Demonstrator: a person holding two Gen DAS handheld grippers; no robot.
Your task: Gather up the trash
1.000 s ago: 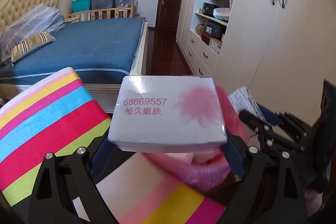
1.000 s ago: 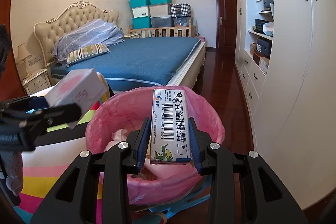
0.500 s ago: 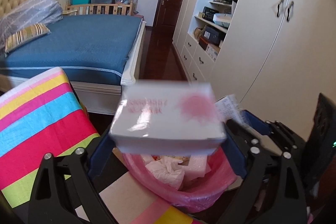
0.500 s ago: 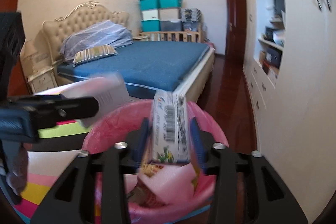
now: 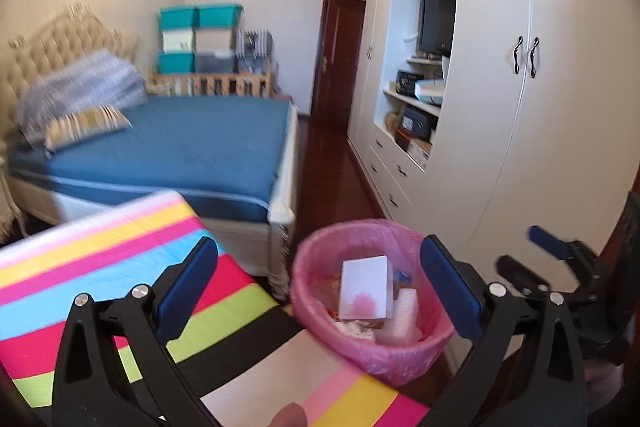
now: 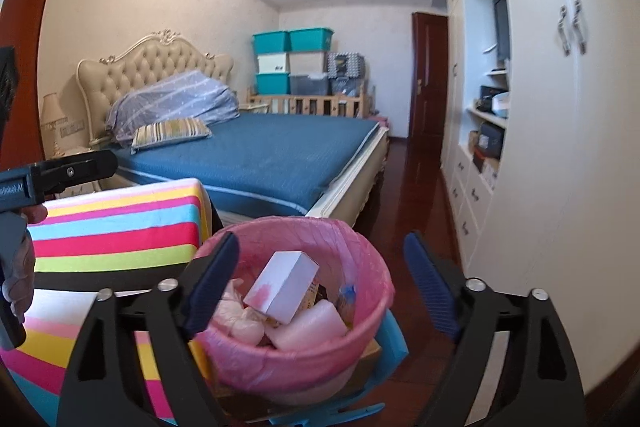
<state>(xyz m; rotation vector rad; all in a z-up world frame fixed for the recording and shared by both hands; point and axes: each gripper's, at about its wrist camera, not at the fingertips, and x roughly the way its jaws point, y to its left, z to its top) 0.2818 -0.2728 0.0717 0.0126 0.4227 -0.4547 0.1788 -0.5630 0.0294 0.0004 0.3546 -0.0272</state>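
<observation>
Both grippers, left gripper (image 5: pixel 318 285) and right gripper (image 6: pixel 320 283), are opening with nothing between; light, stiff white box (image 6: pixel 282 285) is lying in pink bin (image 6: pixel 376 291), grippable across its flat faces.

The left gripper (image 5: pixel 318 275) tilts a little downward, its blue-padded jaws spread wide and opening, with nothing pressed between the pads. The right gripper (image 6: pixel 322 273) tilts downward likewise, its jaws opening, the blue pads far apart and gripping nothing. From the right wrist view, the left gripper reaches in at the left edge, with the person's left hand (image 6: pixel 18 267) wrapped around its handle just behind the jaws.
</observation>
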